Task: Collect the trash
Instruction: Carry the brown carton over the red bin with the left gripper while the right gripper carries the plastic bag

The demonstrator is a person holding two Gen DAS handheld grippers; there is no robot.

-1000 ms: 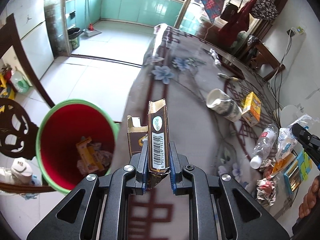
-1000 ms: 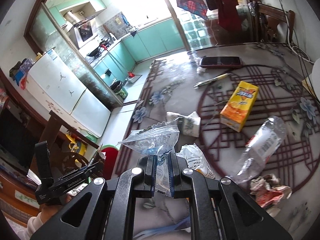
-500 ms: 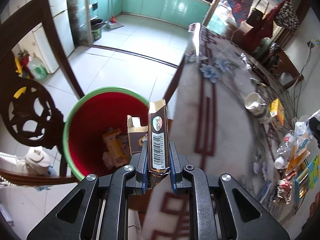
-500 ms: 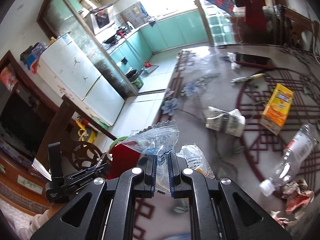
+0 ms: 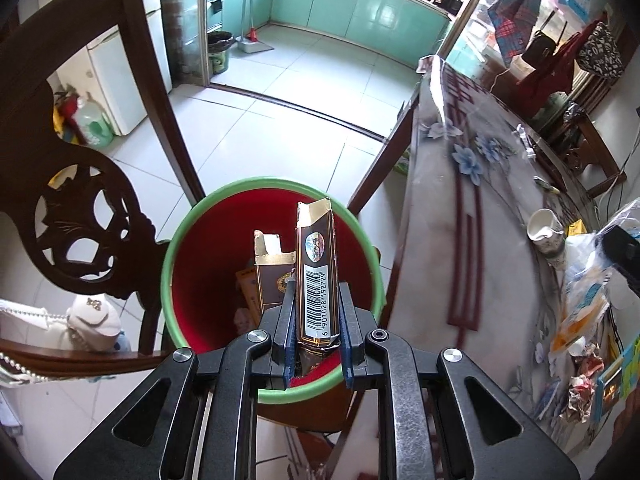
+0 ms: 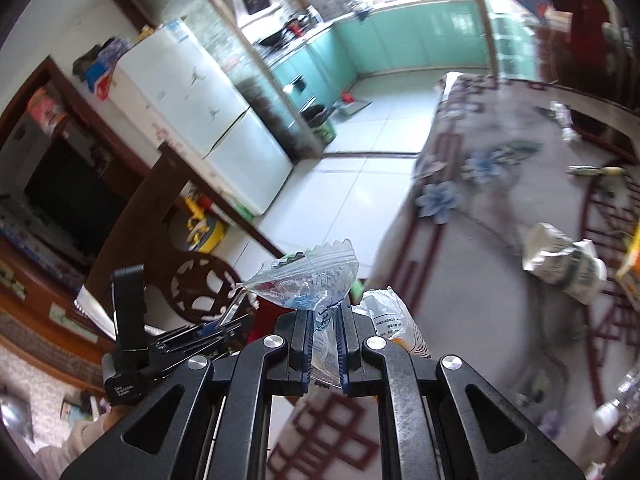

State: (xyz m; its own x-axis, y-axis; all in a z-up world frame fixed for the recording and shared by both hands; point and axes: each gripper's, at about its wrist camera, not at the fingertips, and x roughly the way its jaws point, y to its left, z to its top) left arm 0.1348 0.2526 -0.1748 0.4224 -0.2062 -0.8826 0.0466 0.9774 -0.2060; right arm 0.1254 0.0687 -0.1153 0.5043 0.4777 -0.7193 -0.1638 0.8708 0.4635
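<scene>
Left gripper (image 5: pixel 318 330) clamped on brown barcoded carton (image 5: pixel 316 276), upright at frame centre over the red green-rimmed bin (image 5: pixel 208 216). Right gripper (image 6: pixel 324 350) pinching clear plastic bag (image 6: pixel 308 286), lower centre, table (image 6: pixel 500 240) at right.

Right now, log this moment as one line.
left gripper: shut on brown cardboard box, over red bin | right gripper: shut on clear plastic wrapper

Home kitchen-diner (fridge (image 6: pixel 208 108), table (image 5: pixel 472 240))
</scene>
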